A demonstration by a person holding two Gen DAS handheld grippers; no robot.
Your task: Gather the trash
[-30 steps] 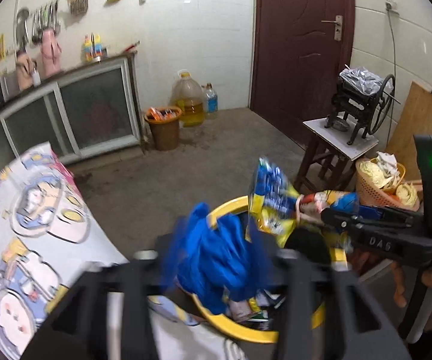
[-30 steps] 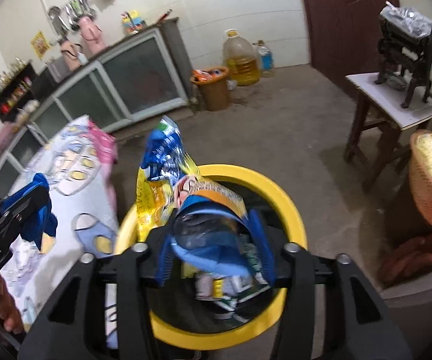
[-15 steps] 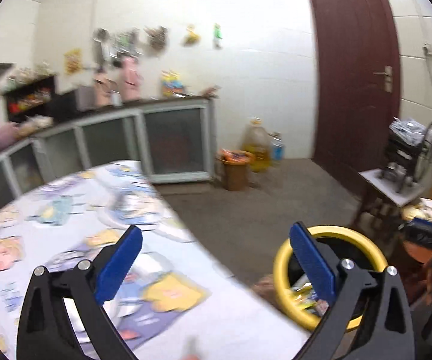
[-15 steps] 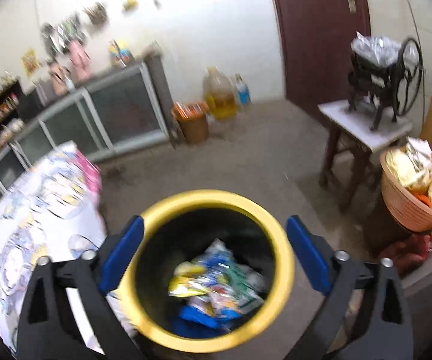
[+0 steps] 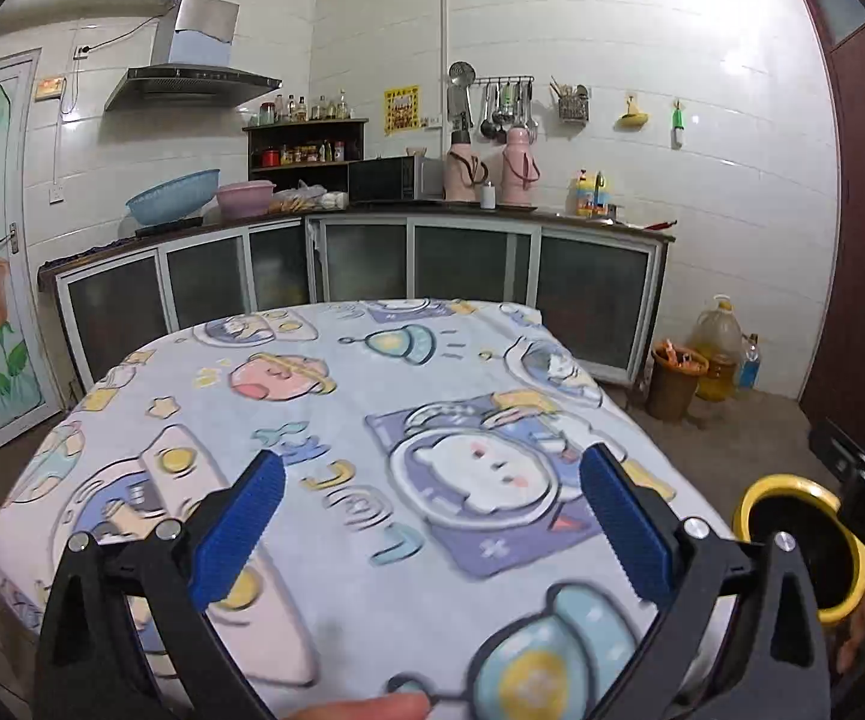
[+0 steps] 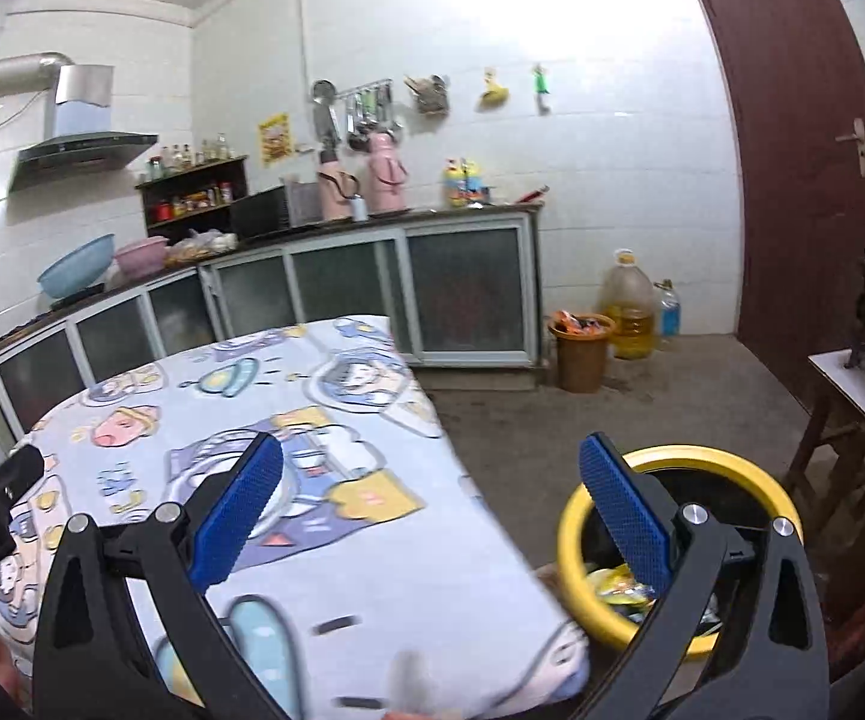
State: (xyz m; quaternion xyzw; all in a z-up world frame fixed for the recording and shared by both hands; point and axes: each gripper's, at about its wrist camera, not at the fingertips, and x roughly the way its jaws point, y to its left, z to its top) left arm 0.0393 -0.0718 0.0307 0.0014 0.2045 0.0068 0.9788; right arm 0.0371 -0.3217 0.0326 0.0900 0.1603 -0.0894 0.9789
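1. Left wrist view: the left gripper [image 5: 429, 525] hangs over the near part of the table [image 5: 324, 420], its blue pads [image 5: 237, 531] spread wide with nothing between them. The cartoon-print tablecloth [image 5: 468, 474] shows no wrapper or scrap that I can make out, though the nearest strip is blurred. A fingertip [image 5: 366, 708] shows at the bottom edge.

2. Same view, right side: the yellow-rimmed trash bin [image 5: 786, 489] stands on the floor just beside the table's near right edge. The right gripper [image 5: 864, 480] is only partly seen above it.

3. Right wrist view: the right gripper [image 6: 429, 525] is also wide apart and empty, straddling the table's right edge [image 6: 474, 498]. The trash bin [image 6: 576, 540] sits low on the right with wrappers [image 6: 618, 591] lying inside it, so the collected trash is in the bin.

4. Same view, far background: an orange bucket [image 6: 579, 354] with scraps, an oil jug [image 6: 627, 306] and a small bottle stand by the cabinets [image 6: 462, 294]; a wooden stool [image 6: 852, 414] is at the right.

5. Judgement: the step in hand looks like a sweep for leftovers. To do it well, scan the whole cloth slowly, especially the blurred near edge, with both grippers spread and low. If a piece turns up, pinch it flat at its middle without snagging the cloth, then carry it fully over the yellow rim before letting go.
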